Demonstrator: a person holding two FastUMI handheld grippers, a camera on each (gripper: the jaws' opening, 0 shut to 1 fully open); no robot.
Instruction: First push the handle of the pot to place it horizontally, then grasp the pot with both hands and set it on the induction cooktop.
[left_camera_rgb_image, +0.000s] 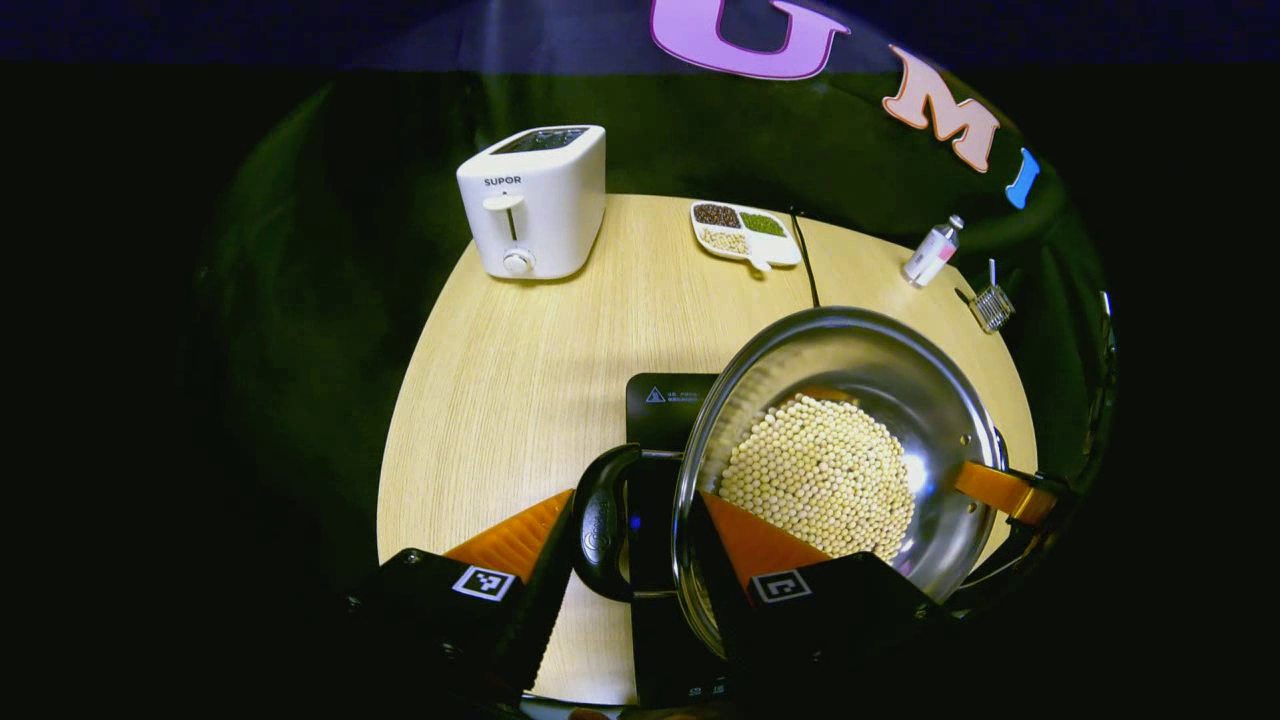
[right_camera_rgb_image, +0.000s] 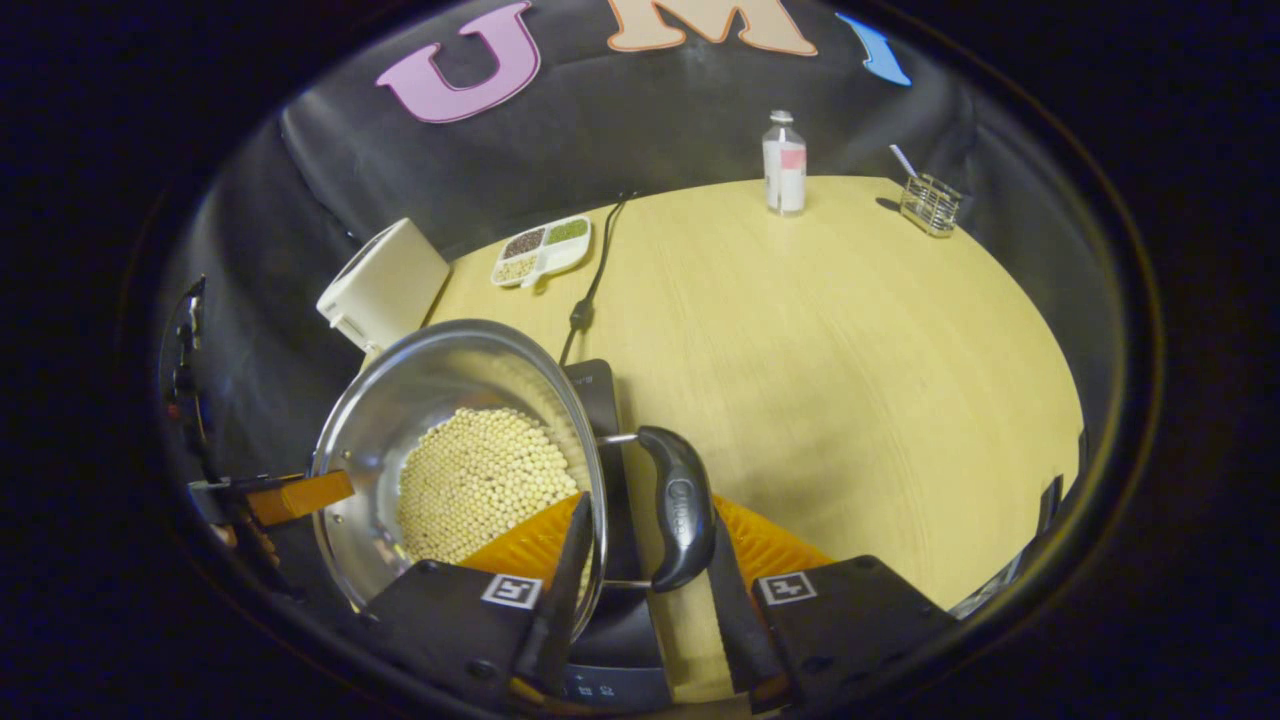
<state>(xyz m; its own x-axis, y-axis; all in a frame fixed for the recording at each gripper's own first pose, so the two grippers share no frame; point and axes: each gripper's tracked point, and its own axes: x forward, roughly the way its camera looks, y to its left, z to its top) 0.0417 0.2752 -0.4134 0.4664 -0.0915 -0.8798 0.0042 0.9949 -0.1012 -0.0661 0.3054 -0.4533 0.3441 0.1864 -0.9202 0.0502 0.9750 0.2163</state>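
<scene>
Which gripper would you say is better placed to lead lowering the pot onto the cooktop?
Left, marginally: the left gripper straddles the handle of the pot directly above the cooktop. Both should probably lower together.

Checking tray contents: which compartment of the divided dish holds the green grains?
In the left gripper view, the divided dish's upper-right compartment holds the green grains; the others hold dark and pale ones.

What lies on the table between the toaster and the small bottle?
A divided dish of grains and a black power cord lie there, seen in the left gripper view.
</scene>
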